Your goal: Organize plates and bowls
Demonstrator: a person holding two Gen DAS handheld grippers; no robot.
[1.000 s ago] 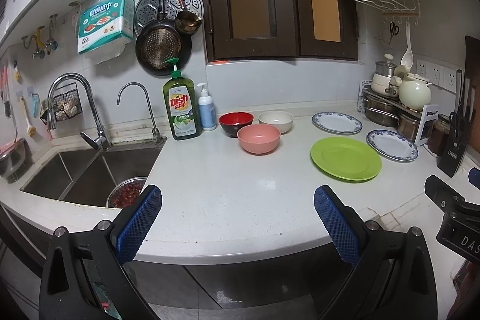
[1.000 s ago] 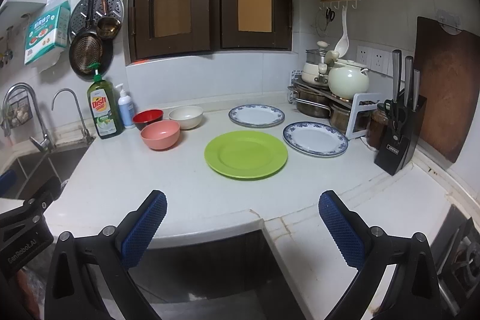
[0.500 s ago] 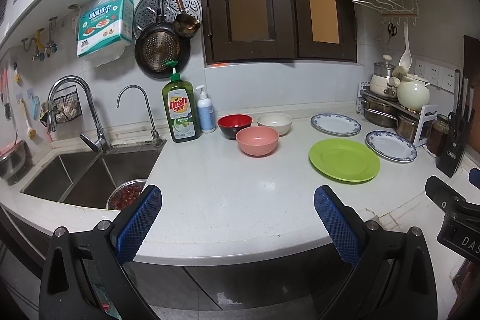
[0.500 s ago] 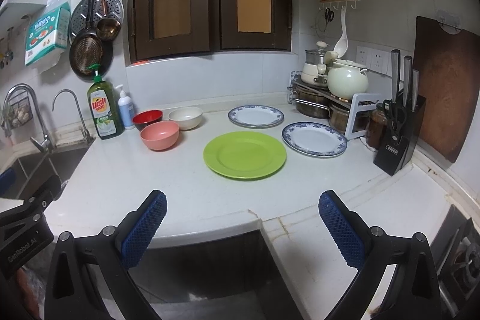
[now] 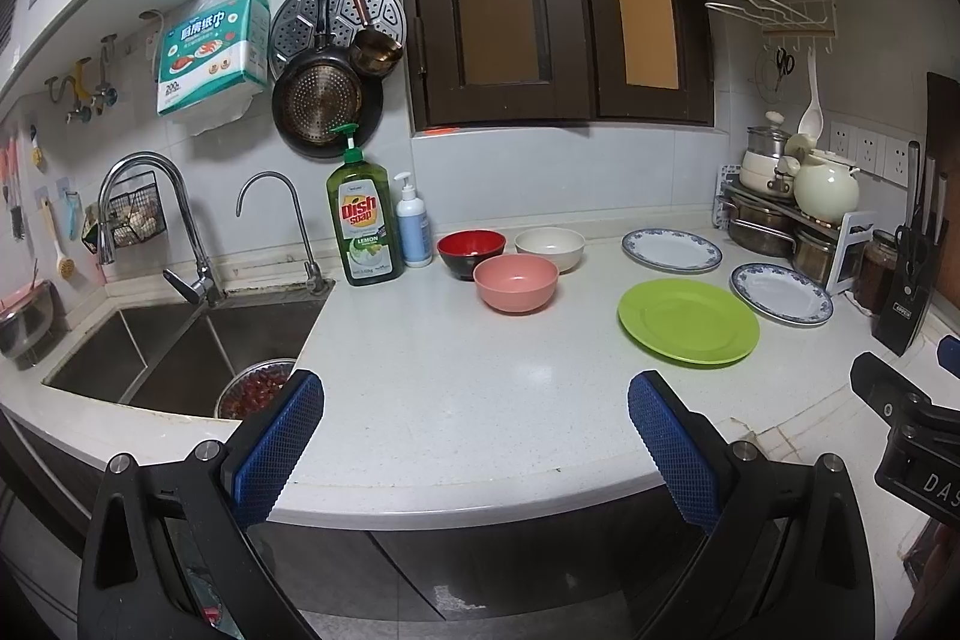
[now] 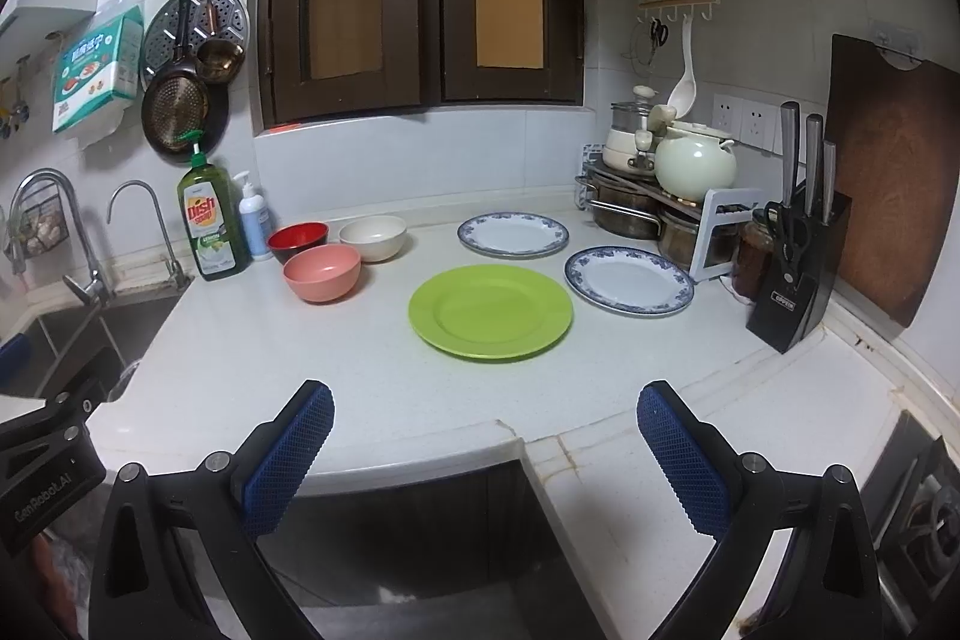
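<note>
left wrist view puts the left gripper point(image 5: 475, 436) nearest, its blue-padded fingers spread wide and empty above the front edge of the white countertop point(image 5: 456, 388). right wrist view shows the right gripper point(image 6: 485, 445) likewise wide apart, holding nothing, at the counter's near edge. beyond the right gripper, almost straight ahead, lies the green plate point(image 6: 490, 311), well apart from the pads. to its right and a little farther sits a blue-rimmed plate point(image 6: 628, 280), and a second blue-rimmed plate point(image 6: 513, 234) lies behind the green one. ahead of the left gripper, the pink bowl point(image 5: 516, 282) stands nearest, with the red bowl point(image 5: 471, 253) and the cream bowl point(image 5: 549, 248) just behind it, side by side. farthest, the dish soap bottle point(image 5: 362, 214) stands against the wall beside the sink point(image 5: 180, 358).
</note>
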